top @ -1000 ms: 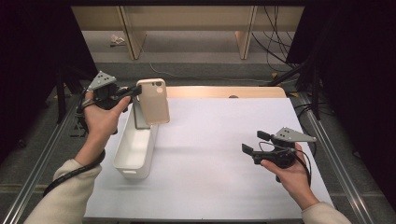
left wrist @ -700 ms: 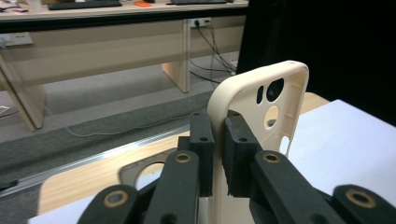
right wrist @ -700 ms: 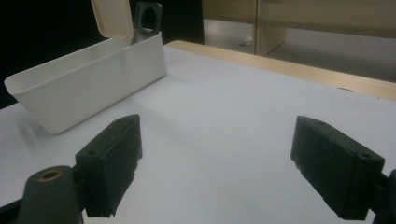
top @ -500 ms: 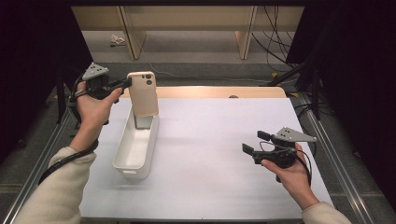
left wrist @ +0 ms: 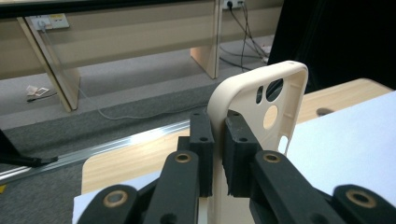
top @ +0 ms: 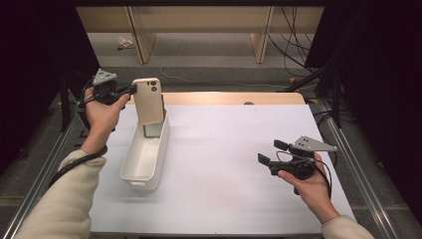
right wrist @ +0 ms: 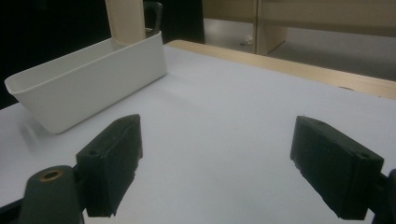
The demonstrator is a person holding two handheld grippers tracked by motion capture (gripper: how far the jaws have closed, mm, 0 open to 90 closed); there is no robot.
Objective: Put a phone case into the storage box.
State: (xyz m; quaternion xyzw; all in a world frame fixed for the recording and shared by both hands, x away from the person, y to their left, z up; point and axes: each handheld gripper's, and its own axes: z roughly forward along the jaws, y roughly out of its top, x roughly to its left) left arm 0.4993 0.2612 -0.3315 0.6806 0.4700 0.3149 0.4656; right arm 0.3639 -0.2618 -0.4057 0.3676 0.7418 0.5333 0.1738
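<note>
Beige phone case (top: 149, 100) held upright over the far end of the white bin (top: 145, 158), its lower edge at or just inside the rim; contact with the bin floor cannot be judged. Case wall pinched between the closed left tongs (left wrist: 217, 154). Right tongs (right wrist: 219, 170) held wide open and empty above the white bench (top: 239, 164). Case is best kept vertical, lowered clear of the walls, released only once seated. Nothing else is seen in the bin.

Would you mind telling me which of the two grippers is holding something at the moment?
The left gripper: its jaws are clamped on the edge of the beige phone case above the white bin. The right gripper has open jaws with nothing between them.
</note>
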